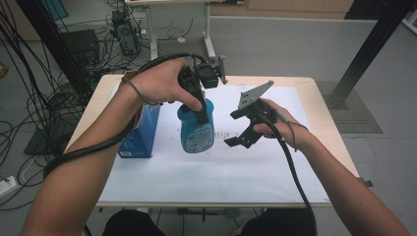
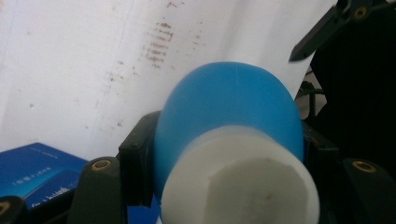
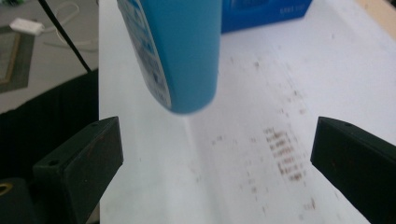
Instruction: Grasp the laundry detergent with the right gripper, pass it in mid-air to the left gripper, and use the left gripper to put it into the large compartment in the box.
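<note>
I hold the blue bottle (image 1: pixel 196 129) with my left gripper (image 1: pixel 195 101), in the middle of the high view, a little left of centre. The jaws are closed on the upper part of the bottle, just under its white cap (image 2: pixel 240 179), one jaw at each side of the blue shoulder, as the left gripper view shows from above. I think this grip is chosen because the neck region is narrow enough for the jaws and leaves the cap free at the top. In the right gripper view the bottom of the bottle (image 3: pixel 187 56) hangs tilted in the upper middle of the frame and seems to be lifted off the white paper sheet (image 1: pixel 275 167), but I cannot tell this for sure. My right gripper (image 1: pixel 239 132) is at the right of the bottle in the high view, near but apart from it, and its jaws stand wide open with nothing between them; only the stained paper lies below. It looks to me that it waits there so it can come to the bottle, maybe to support the body or work on the cap. The blue box (image 1: pixel 139 135) stands at the left of the bottle, behind my left arm, and it is out of the way of both grippers.
</note>
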`<state>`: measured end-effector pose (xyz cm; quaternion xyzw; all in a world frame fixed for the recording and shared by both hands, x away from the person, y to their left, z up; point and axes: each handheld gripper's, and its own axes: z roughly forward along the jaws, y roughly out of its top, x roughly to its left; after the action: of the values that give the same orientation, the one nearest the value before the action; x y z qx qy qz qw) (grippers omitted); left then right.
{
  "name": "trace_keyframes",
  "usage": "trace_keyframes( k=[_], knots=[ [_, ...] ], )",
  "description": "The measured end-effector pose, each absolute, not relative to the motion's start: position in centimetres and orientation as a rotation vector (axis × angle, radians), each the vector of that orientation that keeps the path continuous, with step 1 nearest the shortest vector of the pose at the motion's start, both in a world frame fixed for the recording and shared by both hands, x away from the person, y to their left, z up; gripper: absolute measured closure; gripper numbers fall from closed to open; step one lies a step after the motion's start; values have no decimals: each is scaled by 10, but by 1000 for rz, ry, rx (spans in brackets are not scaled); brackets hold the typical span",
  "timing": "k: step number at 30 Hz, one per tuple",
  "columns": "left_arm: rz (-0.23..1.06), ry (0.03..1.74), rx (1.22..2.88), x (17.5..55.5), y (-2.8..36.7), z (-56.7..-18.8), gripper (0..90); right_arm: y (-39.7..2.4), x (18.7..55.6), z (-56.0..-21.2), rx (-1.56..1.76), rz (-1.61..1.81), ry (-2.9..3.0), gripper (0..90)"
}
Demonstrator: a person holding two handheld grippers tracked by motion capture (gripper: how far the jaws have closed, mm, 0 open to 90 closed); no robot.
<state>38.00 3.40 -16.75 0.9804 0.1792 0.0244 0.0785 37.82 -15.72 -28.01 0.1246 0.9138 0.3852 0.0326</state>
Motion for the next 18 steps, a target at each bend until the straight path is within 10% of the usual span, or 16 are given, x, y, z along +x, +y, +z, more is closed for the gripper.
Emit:
trace_keyframes(
  k=[18],
  knots=[
    [82,650,2939,384,41,-166,374,-190,399,-235,552,647,2933,37]
  ],
)
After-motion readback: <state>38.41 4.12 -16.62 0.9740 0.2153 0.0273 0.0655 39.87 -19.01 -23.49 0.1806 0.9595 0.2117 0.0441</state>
